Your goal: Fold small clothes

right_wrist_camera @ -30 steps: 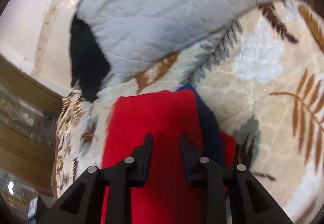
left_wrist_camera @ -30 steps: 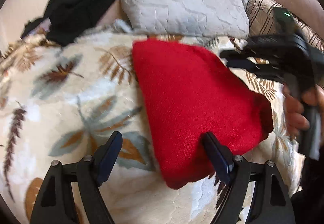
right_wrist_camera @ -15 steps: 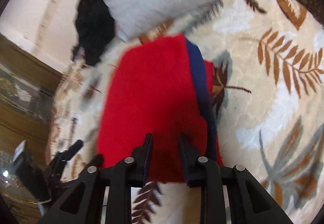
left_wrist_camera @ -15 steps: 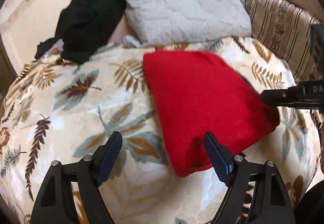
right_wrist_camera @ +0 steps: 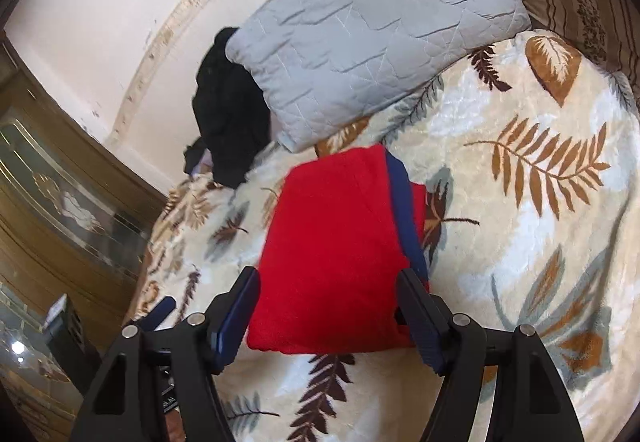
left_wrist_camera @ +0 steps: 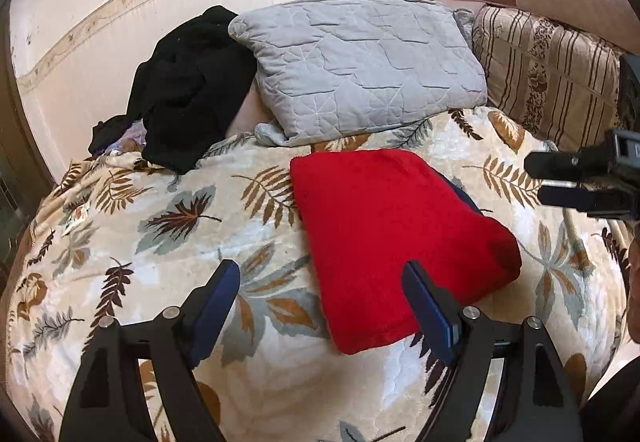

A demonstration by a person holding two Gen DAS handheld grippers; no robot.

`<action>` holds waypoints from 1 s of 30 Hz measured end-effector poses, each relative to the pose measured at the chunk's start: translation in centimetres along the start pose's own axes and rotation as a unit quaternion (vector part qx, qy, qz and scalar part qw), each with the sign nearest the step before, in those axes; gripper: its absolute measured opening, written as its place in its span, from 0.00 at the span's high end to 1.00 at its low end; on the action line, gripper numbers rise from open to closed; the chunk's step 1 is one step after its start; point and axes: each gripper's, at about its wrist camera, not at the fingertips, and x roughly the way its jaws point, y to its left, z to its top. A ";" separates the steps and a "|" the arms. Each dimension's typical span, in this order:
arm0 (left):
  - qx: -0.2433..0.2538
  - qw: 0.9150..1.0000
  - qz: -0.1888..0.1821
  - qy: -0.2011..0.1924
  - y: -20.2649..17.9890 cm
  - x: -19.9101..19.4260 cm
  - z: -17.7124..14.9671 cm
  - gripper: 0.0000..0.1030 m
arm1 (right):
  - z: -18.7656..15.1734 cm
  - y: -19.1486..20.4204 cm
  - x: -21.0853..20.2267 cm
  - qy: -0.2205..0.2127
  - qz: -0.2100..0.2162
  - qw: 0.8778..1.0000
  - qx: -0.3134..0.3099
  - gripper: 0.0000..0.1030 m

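Observation:
A folded red garment [left_wrist_camera: 392, 234] [right_wrist_camera: 336, 250] with a navy band [right_wrist_camera: 404, 210] along one edge lies flat on the leaf-patterned blanket [left_wrist_camera: 180, 226]. My left gripper [left_wrist_camera: 324, 294] hovers open in front of it, the garment's near corner showing between the fingers, untouched. My right gripper [right_wrist_camera: 328, 302] hangs above the garment's near edge, its jaws opening, pads off the cloth. In the left wrist view the right gripper [left_wrist_camera: 532, 178] enters from the right edge.
A grey quilted pillow [left_wrist_camera: 360, 62] and a black heap of clothes [left_wrist_camera: 188, 82] lie at the head of the bed by the wall. A striped cushion [left_wrist_camera: 544, 74] sits at the right. A wooden glass-fronted cabinet [right_wrist_camera: 60, 202] stands beside the bed.
My right gripper has drawn back from over the red garment and its jaws have spread wide. The left gripper has pulled back and up, still open.

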 end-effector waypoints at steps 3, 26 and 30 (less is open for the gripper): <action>-0.001 1.000 0.002 0.001 0.1 0.2 0.1 0.19 | 0.2 0.1 0.0 -0.005 0.007 1.000 -0.002 0.28; -0.008 0.999 0.030 0.031 1.7 3.0 0.4 0.17 | 1.4 -1.9 1.4 -0.021 0.025 0.999 0.026 0.28; -0.010 0.999 0.029 0.037 1.9 3.6 0.5 0.17 | 1.4 -2.0 1.6 -0.020 0.027 0.999 0.029 0.28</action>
